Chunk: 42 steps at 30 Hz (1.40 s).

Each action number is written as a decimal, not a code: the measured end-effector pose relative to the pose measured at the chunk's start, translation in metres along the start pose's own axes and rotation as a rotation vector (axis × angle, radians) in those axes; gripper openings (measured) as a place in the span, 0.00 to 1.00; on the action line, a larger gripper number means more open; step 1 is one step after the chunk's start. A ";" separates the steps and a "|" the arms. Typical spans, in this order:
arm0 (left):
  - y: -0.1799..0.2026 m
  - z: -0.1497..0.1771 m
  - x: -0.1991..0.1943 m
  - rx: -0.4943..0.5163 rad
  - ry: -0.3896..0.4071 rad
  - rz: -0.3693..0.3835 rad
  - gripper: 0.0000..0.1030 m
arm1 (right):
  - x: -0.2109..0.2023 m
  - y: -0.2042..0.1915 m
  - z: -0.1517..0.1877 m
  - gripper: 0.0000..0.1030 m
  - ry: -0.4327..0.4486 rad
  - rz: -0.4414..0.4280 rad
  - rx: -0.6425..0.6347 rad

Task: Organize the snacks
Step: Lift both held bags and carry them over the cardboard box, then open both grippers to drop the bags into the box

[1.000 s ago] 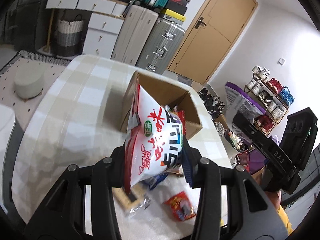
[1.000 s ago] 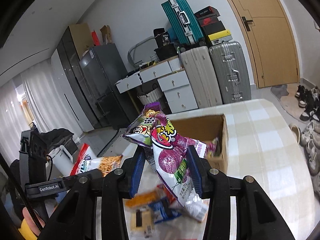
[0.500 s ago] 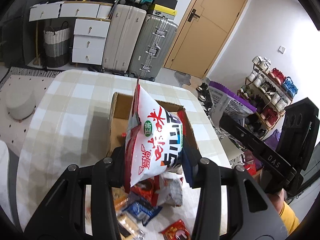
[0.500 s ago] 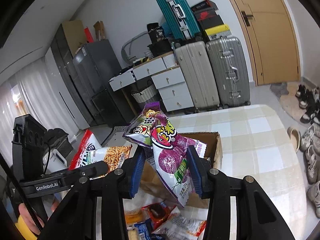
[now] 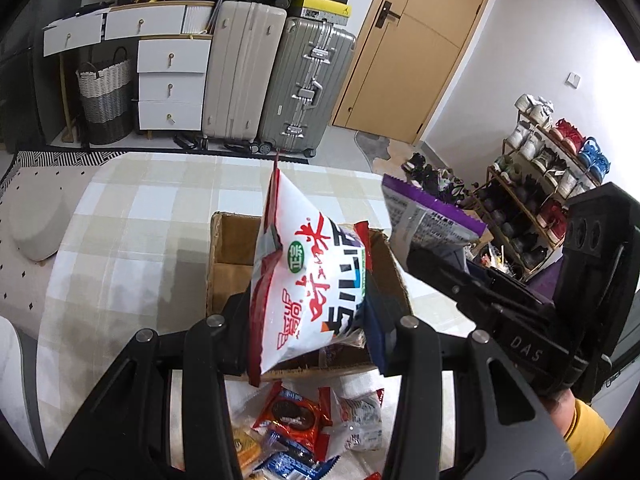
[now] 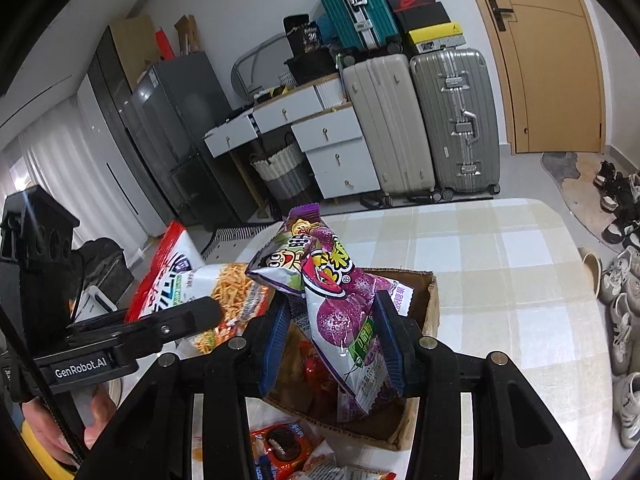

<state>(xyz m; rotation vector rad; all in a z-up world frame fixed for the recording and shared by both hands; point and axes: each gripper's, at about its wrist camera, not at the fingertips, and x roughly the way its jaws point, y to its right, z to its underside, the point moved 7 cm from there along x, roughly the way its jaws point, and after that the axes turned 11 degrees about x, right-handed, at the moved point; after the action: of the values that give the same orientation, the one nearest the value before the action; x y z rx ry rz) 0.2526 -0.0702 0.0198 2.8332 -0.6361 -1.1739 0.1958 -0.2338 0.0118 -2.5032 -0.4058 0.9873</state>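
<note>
My left gripper (image 5: 306, 320) is shut on a white and red snack bag (image 5: 308, 280) and holds it above the open cardboard box (image 5: 224, 256). My right gripper (image 6: 330, 344) is shut on a purple grape candy bag (image 6: 340, 312), also above the box (image 6: 430, 304). The purple bag shows at the right in the left wrist view (image 5: 428, 220), and the white and red bag shows at the left in the right wrist view (image 6: 200, 284). Several loose snack packets (image 5: 296, 420) lie on the table in front of the box.
The box stands on a table with a checked cloth (image 5: 132, 216). Behind the table are suitcases (image 5: 304, 84), white drawers (image 5: 168, 80), a woven basket (image 5: 104, 100) and a door (image 5: 416, 48). A shoe rack (image 5: 552, 152) stands at the right.
Both grippers have risen and drawn back with their bags, so the box now lies lower and closer under them. More loose packets show in front of the box.
</note>
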 end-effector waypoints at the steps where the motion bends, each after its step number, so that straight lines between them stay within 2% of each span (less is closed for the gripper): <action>1: -0.001 -0.001 0.005 0.004 -0.006 -0.007 0.39 | 0.005 0.000 0.000 0.41 -0.009 0.005 -0.007; 14: -0.013 -0.006 0.078 0.052 -0.096 -0.062 0.39 | 0.061 0.015 0.014 0.42 -0.172 0.088 -0.026; 22: -0.022 0.004 0.096 0.049 -0.121 -0.067 0.39 | 0.075 0.020 0.025 0.42 -0.221 0.138 -0.051; 32: -0.025 0.009 0.106 0.057 -0.151 -0.075 0.40 | 0.080 0.023 0.029 0.42 -0.233 0.180 -0.077; 39: -0.028 0.012 0.105 0.034 -0.169 -0.087 0.40 | 0.078 0.023 0.031 0.42 -0.238 0.174 -0.071; 42: -0.030 0.013 0.101 0.029 -0.171 -0.100 0.41 | 0.074 0.024 0.027 0.45 -0.217 0.185 -0.065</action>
<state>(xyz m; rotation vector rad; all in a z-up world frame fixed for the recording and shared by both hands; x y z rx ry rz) 0.3189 -0.0787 -0.0631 2.8400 -0.5258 -1.4468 0.2318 -0.2168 -0.0604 -2.5353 -0.2773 1.3461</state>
